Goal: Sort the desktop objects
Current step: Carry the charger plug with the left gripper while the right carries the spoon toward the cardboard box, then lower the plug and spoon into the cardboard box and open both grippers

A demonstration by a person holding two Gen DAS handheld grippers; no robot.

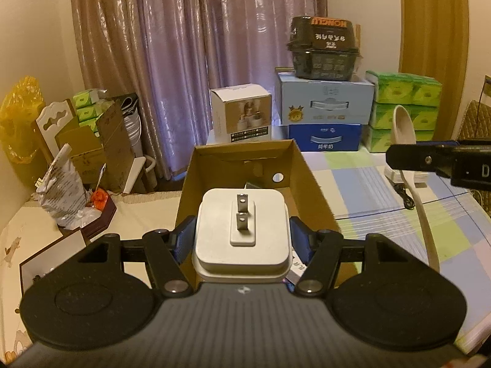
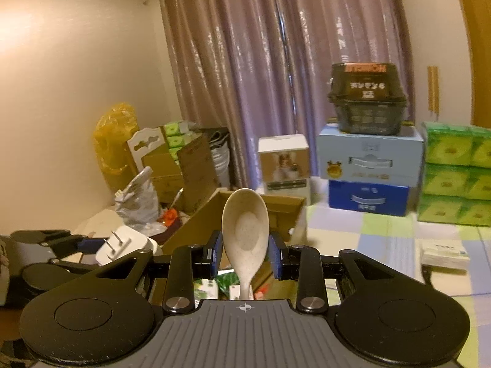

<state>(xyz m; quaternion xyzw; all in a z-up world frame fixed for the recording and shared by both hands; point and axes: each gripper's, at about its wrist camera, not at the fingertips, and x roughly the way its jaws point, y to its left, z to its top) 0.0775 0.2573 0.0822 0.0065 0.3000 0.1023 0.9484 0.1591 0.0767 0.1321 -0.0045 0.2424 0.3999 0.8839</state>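
My left gripper (image 1: 242, 236) is shut on a white power adapter (image 1: 242, 230), whose two metal prongs point forward. It hovers at the near end of an open cardboard box (image 1: 302, 165). In the right wrist view that left gripper (image 2: 101, 251) and adapter (image 2: 125, 242) appear at the left. My right gripper (image 2: 245, 254) is shut on a beige speckled spoon (image 2: 245, 224), bowl up, over the same box (image 2: 196, 224), where several green packets (image 2: 227, 285) lie. The left wrist view shows the right gripper (image 1: 396, 156) and the spoon (image 1: 403, 122) at the far right.
On the checked tablecloth (image 1: 368, 190) stand a white box (image 1: 241, 113), a light blue box (image 1: 325, 101) on a dark blue one (image 1: 325, 136), a black basket (image 1: 323, 49) and green tissue packs (image 1: 405, 104). A black cable (image 1: 405, 196) lies right. A crumpled bag (image 1: 61, 190) stands left.
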